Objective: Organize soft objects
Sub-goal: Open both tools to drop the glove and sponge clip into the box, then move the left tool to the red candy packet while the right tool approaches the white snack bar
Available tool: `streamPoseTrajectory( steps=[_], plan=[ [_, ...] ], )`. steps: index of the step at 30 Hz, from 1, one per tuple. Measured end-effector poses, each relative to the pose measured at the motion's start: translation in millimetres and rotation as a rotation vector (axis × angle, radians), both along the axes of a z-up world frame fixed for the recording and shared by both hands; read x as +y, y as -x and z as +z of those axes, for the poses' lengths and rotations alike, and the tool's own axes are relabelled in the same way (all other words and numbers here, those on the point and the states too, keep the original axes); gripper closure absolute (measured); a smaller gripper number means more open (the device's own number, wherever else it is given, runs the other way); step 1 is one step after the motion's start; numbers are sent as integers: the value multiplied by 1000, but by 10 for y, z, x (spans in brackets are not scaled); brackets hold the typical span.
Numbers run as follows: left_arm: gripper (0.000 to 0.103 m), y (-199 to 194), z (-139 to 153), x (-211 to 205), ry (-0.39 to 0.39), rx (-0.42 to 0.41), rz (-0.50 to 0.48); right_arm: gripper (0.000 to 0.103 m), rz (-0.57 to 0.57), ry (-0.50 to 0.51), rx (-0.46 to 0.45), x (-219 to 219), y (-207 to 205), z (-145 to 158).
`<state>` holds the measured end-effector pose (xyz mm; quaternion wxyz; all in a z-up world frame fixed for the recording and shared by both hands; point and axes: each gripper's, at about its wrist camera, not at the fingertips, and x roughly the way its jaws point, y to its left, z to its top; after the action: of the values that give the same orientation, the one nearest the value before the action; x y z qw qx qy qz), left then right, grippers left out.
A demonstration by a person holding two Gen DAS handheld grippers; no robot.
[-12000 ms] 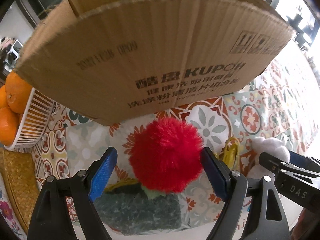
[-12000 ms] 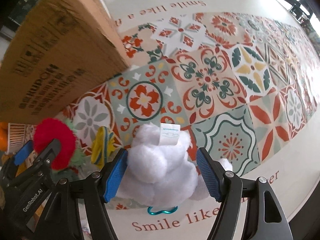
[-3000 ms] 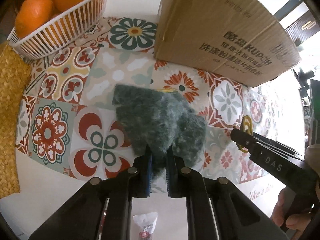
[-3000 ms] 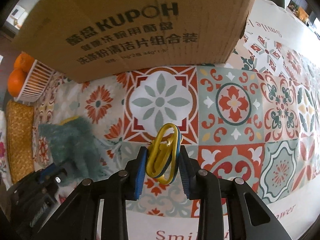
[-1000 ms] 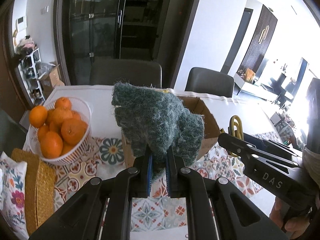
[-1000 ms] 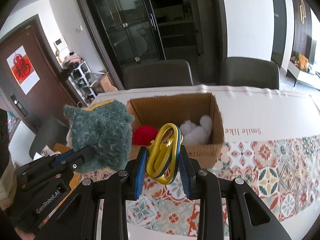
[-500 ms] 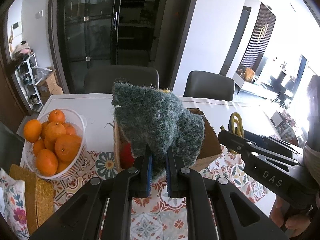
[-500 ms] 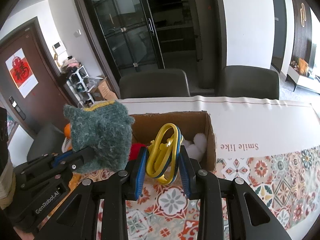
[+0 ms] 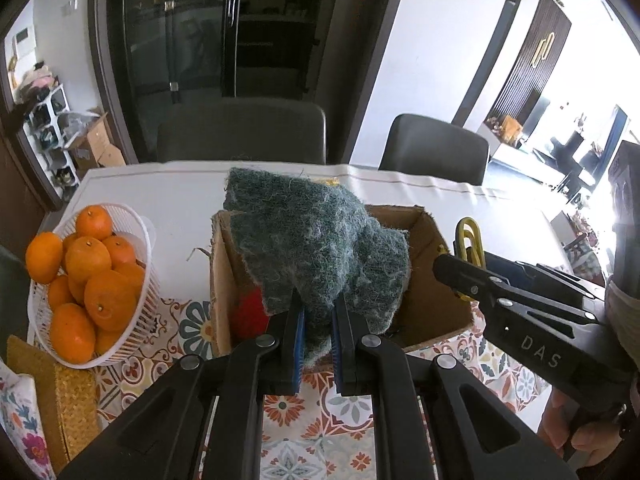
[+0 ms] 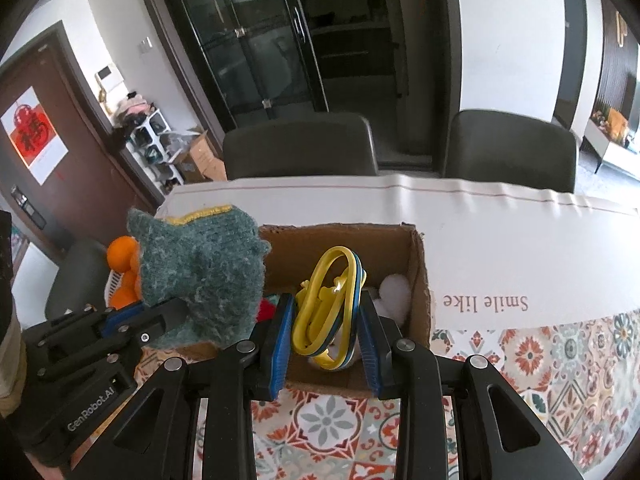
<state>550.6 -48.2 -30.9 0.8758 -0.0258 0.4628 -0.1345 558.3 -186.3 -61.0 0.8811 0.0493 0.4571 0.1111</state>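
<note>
Now the left gripper (image 9: 316,336) is clenched on a fuzzy green cloth (image 9: 316,248), holding it up in front of the open cardboard box (image 9: 436,304). Beside it, the right gripper (image 10: 324,340) grasps a yellow-and-blue loop (image 10: 328,304) over the box's near edge. Inside the box lie a red plush (image 9: 248,316) and a white plush (image 10: 394,294); a basket of oranges (image 9: 86,280) stands to its left.

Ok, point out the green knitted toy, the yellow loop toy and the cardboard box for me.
green knitted toy (image 9: 316,248), left wrist view, middle of its fuzzy body.
yellow loop toy (image 10: 326,304), right wrist view, on its yellow band.
cardboard box (image 10: 422,280), right wrist view, right wall's top edge.
</note>
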Motion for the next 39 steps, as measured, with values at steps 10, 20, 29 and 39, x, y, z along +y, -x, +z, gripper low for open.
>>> streamPoseTrajectory(
  steps=[10,20,29,39],
  plan=[
    [72,-281,-268,-54,-15,71,15,61,9,-34,93,-31,-283,-316],
    [45,-184,-224,11,-102,19,53,51,-38,17,55,-47,-166,-268],
    [26,118,-52,234,-134,-36,117,51,-72,64,-3,49,151,-74],
    [7,656,159,448,-194,-117,180,45,-83,83,-58,203,698,79]
  ],
)
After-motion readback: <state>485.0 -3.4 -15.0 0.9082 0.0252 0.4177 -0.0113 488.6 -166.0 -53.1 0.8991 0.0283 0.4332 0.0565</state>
